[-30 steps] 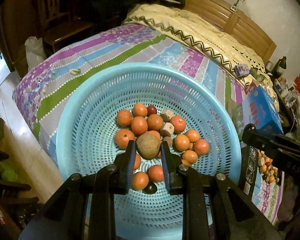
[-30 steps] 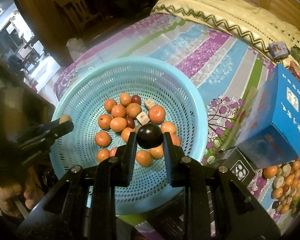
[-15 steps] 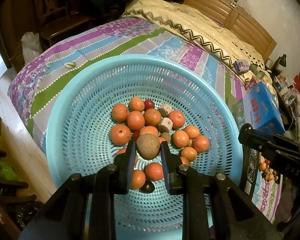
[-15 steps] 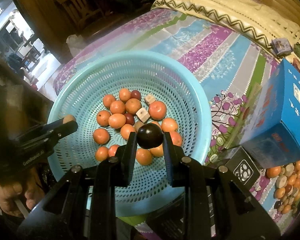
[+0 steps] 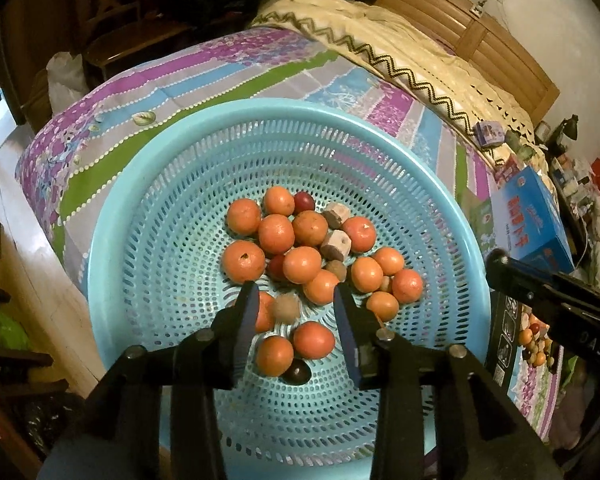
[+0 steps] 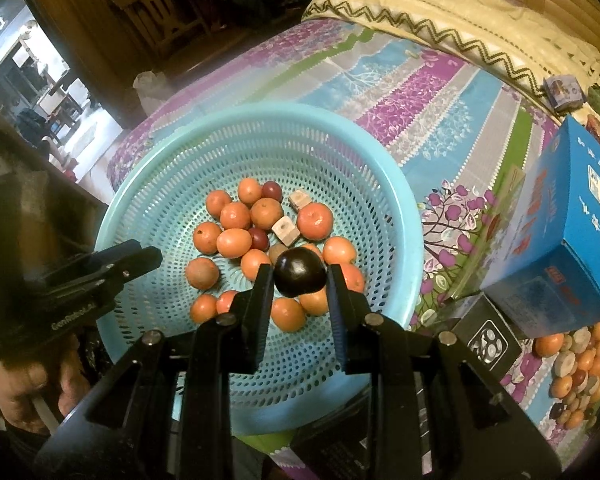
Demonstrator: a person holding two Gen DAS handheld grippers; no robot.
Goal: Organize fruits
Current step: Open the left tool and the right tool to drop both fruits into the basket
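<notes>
Your left gripper (image 5: 296, 312) hangs low and center in its own view with the jaws opening; the brown fuzzy fruit (image 5: 286, 307) shows blurred in the gap between them, clear of both pads and apparently dropping toward the floor of the blue basket (image 5: 148, 184). Your right gripper (image 6: 300, 276) is clamped on the dark plum (image 6: 300, 273), held by its widest part just above the heap of oranges (image 6: 236, 242) in the middle of the frame. The plum's glossy skin looks slick, and my guess is that it is light and fairly soft, so keep the pads across its middle and squeeze no harder than you need; a pinch nearer the top or bottom would likely let it squirt out. The oranges look firmer and rougher, easier to grip on the sides, though they sit touching one another and will roll on the curved mesh if nudged. The pale cut cubes (image 6: 286, 230) among them offer flat faces to grip. More fruit lies loose in a pile (image 6: 576, 376) at the lower right of the right view, just below the blue box (image 6: 560, 240) on the striped bedspread (image 6: 420, 92).
</notes>
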